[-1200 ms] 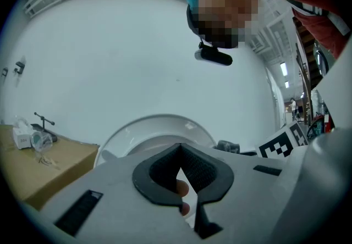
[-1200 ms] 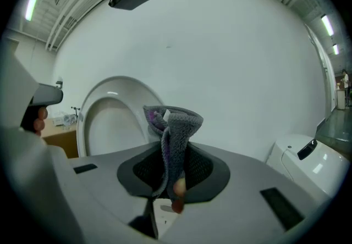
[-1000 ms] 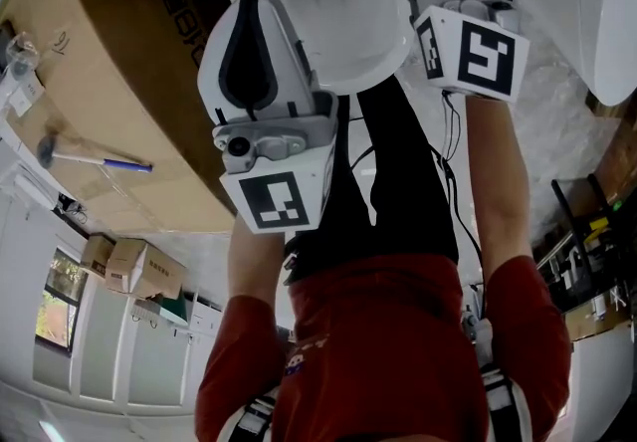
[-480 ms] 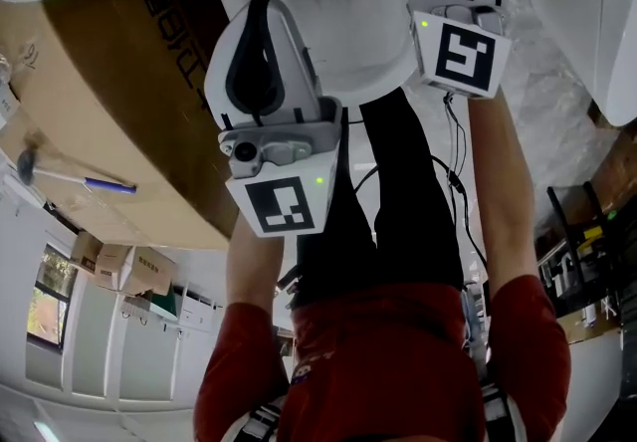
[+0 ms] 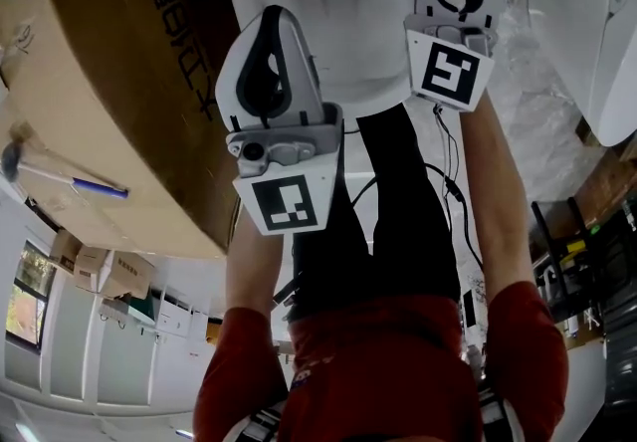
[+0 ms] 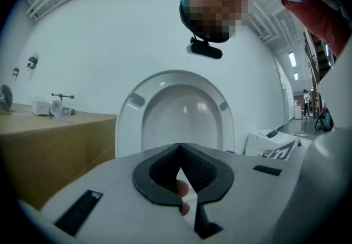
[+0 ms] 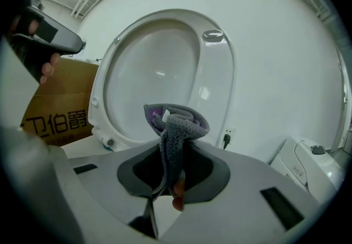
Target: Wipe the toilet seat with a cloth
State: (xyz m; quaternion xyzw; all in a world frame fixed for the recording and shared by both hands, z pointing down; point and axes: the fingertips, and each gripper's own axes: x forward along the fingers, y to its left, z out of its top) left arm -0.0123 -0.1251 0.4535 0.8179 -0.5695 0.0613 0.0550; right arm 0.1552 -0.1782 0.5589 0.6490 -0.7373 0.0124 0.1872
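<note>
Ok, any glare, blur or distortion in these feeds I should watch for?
Head view: sharp, edges bent by the wide lens, toilet bowl bright. Left gripper view: dark corners, soft light reflections on the raised lid. Right gripper view: cloth crisp, small glare spot on the raised seat.

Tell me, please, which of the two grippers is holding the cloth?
The right gripper: its jaws are shut on the grey and purple cloth, while the left gripper is shut with nothing between its jaws.

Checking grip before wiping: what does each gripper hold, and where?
Right gripper clamps the cloth below its bunched end; left gripper shut, empty.
</note>
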